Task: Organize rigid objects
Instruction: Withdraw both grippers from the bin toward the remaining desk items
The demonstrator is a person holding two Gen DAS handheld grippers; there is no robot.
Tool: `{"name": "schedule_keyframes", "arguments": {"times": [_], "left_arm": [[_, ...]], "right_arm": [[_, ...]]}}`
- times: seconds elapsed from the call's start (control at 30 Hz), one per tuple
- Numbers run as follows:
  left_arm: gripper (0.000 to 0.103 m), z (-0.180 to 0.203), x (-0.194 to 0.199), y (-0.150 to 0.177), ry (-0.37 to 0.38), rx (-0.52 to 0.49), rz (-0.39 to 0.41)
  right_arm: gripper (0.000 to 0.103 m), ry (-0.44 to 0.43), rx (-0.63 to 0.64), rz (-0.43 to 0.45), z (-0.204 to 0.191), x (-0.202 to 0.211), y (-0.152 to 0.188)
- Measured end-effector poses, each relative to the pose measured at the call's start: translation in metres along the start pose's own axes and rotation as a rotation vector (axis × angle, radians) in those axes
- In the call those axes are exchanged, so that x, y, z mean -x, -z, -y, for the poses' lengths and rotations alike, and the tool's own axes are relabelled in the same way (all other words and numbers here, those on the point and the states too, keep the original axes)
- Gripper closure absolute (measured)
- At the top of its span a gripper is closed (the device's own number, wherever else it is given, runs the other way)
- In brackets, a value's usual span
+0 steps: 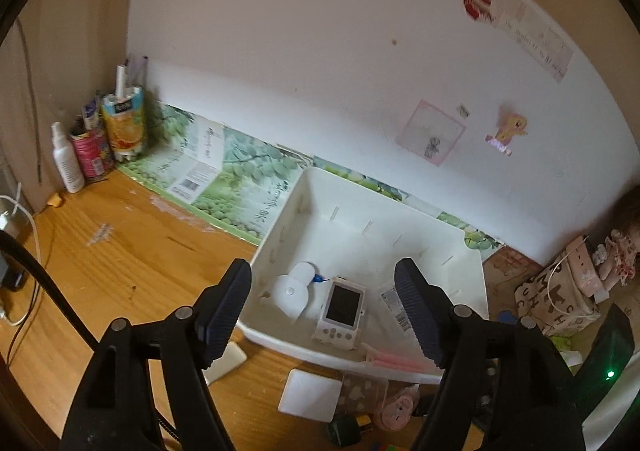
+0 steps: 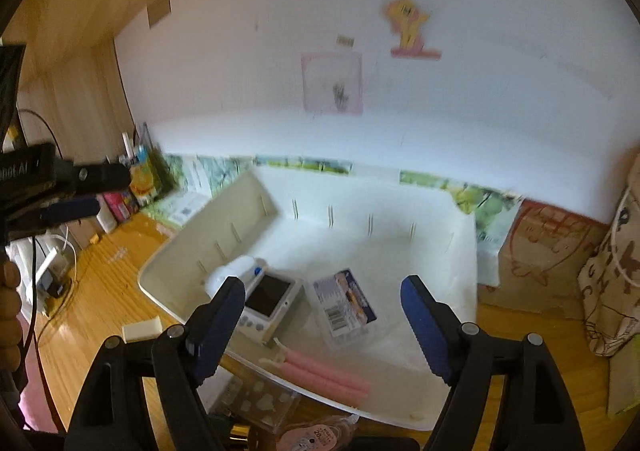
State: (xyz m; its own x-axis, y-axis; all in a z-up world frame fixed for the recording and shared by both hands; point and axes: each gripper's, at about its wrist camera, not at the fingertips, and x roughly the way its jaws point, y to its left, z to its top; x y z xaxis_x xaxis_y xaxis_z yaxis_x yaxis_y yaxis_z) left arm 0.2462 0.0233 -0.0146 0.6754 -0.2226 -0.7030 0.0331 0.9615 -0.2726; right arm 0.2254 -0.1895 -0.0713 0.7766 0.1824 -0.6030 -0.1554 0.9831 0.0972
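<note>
A white plastic bin [image 1: 288,211] stands on the wooden desk against the wall, also in the right wrist view [image 2: 460,251]. In it lie a white handheld game console [image 1: 340,309] [image 2: 268,301], a white round fan-like gadget [image 1: 294,289], a clear packet with a barcode [image 2: 346,303] and pink sticks [image 2: 324,375] [image 1: 394,361]. My left gripper [image 1: 324,311] is open and empty above the bin's near edge. My right gripper [image 2: 324,325] is open and empty over the bin. The left gripper [image 2: 68,207] also shows at the left of the right wrist view.
On the desk before the bin lie a white square box [image 1: 310,395], a white eraser-like block [image 2: 142,329], a clear case with hearts [image 2: 260,405] and a pink round item [image 1: 396,409]. Bottles and cans [image 1: 92,147] stand at back left. A patterned bag [image 1: 556,299] sits right.
</note>
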Motion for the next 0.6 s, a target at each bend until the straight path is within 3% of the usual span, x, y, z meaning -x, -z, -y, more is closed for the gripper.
{"name": "schedule_keyframes", "arguments": {"times": [0.3,0.6], "left_arm": [[0.026,-0.018,0.055,0.016,-0.024,0.027,0.077],[0.026,-0.052,0.094,0.050,-0.086,0.050,0.052]], "right_arm": [[0.021,0.015,-0.023,0.134,-0.005,0.053,-0.006],[0.020,0.049,-0.114,0.241,-0.003,0.099,0.001]]}}
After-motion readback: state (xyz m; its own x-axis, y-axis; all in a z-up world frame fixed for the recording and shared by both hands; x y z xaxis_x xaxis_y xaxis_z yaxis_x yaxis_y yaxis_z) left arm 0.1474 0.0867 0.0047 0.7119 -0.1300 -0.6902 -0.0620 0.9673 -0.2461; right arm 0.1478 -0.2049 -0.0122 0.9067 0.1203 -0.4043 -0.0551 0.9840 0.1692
